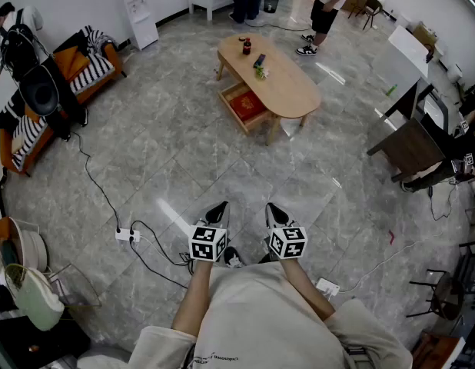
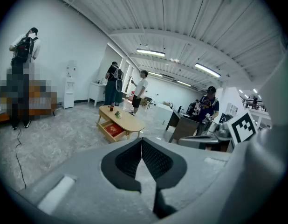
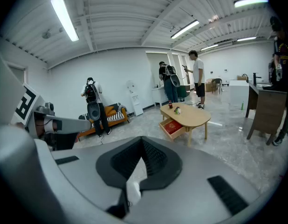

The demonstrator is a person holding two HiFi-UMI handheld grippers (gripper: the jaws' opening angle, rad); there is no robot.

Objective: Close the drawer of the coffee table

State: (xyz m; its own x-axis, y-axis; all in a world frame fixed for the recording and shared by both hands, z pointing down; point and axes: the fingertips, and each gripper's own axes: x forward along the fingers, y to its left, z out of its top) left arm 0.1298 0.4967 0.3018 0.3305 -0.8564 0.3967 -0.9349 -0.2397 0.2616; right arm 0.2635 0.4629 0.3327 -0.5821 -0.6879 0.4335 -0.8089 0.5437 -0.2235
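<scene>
1. Two grippers show at the lower edge of the head view. Both are on the near side of the coffee table (image 1: 290,91) and well apart from it.
2. Left gripper (image 1: 220,207): its jaws are pressed together at the tips, and nothing is between them.
3. Right gripper (image 1: 274,208): its jaws are also clenched tip to tip, with nothing held.
4. The drawer (image 1: 244,106) sits under the coffee table, on the long side that faces the sofa (image 1: 84,71). It is pulled out, and a red thing lies inside it.
5. At the far end of the coffee table top stands a small red bottle (image 1: 246,47). A dark flat object (image 1: 259,59) and a small greenish item (image 1: 260,72) lie near it, toward the middle of the top.
6. Beyond the far end of the coffee table stands a person in dark shorts (image 1: 324,10).
7. A white power strip (image 1: 127,236) with its black cable lies on the floor, well apart from the coffee table and close to the left gripper.
</scene>
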